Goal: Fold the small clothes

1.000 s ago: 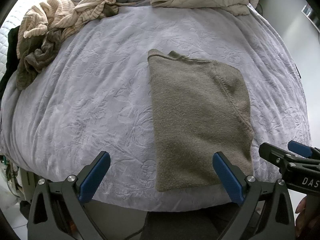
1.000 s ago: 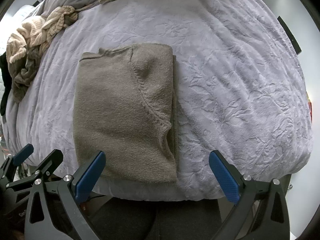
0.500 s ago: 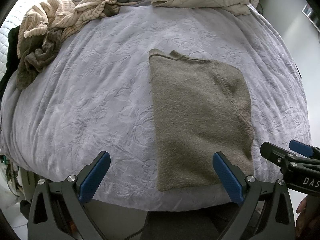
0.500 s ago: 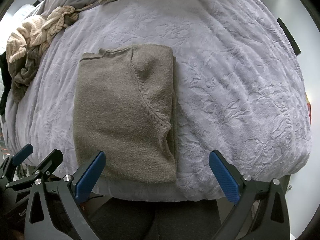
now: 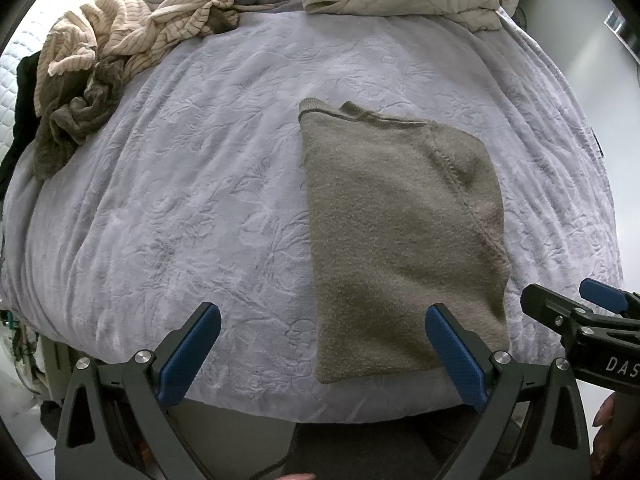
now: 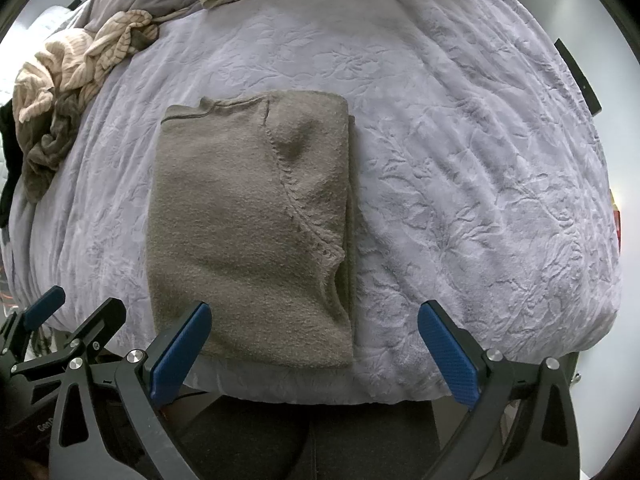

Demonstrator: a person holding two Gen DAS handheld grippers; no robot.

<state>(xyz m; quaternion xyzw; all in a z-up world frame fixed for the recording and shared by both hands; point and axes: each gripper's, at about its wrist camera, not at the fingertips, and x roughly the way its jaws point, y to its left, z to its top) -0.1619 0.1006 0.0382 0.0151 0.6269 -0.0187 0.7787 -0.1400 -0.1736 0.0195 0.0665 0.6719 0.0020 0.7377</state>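
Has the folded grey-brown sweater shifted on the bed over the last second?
No. The sweater lies the same against the embossed bedspread and the striped clothes pile; only slight camera drift shows. Both grippers hang open, clear of it.

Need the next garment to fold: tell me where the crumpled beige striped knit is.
The crumpled beige striped knit lies at the far left of the bed in both views, heaped on a dark olive garment, apart from the folded taupe sweater.

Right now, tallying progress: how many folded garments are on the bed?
1: the taupe sweater near the bed's front edge. Others sit crumpled in the far-left pile, possibly hiding more.
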